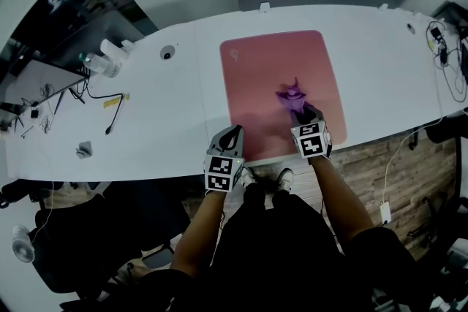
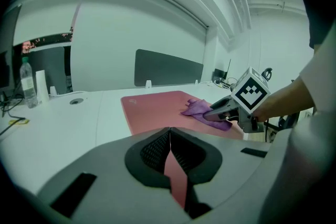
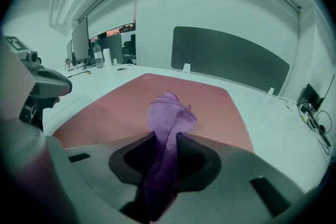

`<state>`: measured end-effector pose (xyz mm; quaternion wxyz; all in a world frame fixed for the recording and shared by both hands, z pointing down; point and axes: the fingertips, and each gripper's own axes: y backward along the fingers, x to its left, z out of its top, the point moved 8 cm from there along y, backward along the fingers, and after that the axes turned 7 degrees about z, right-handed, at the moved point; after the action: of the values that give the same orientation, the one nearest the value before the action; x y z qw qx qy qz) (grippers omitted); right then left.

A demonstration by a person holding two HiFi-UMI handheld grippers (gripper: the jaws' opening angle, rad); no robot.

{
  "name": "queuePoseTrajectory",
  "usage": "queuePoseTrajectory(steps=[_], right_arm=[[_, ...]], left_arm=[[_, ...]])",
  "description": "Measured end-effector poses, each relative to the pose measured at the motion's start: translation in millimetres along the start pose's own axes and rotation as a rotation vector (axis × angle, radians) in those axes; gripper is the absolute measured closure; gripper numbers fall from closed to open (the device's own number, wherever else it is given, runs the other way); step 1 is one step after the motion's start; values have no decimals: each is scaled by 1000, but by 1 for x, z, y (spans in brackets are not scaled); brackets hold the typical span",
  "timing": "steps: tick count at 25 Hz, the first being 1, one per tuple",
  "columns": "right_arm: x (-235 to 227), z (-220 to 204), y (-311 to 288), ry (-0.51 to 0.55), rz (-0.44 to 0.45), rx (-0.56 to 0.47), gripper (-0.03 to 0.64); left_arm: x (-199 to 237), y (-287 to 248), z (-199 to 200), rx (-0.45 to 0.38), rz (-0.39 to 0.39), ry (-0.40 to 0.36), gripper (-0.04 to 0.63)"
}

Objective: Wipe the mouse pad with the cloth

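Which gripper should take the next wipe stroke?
Right. The right gripper is shut on the cloth, already over the pad. The left gripper is shut on nothing, at the pad's near left corner.

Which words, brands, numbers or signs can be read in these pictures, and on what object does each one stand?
No word or number is legible.
Pale logo in a corner of the pink rectangular mouse pad: too small to read.
Label on the clear plastic bottle: blurred.
Black-and-white squares on the white marker cube: patterns, not letters.
Purple cloth: no print visible.
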<state>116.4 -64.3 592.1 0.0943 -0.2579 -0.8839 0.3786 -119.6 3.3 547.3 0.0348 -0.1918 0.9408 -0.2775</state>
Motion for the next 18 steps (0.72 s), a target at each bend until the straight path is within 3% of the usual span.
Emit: queuePoseTrajectory(steps=[7, 12, 18], right_arm=[[-38, -15, 18, 48, -83, 14, 505], [-68, -28, 30, -42, -130, 24, 504], [-100, -39, 42, -74, -192, 42, 504]], left_arm=[[-13, -3, 7, -7, 5, 11, 574], [-25, -4, 3, 34, 4, -27, 574], [-32, -5, 3, 9, 10, -14, 574]])
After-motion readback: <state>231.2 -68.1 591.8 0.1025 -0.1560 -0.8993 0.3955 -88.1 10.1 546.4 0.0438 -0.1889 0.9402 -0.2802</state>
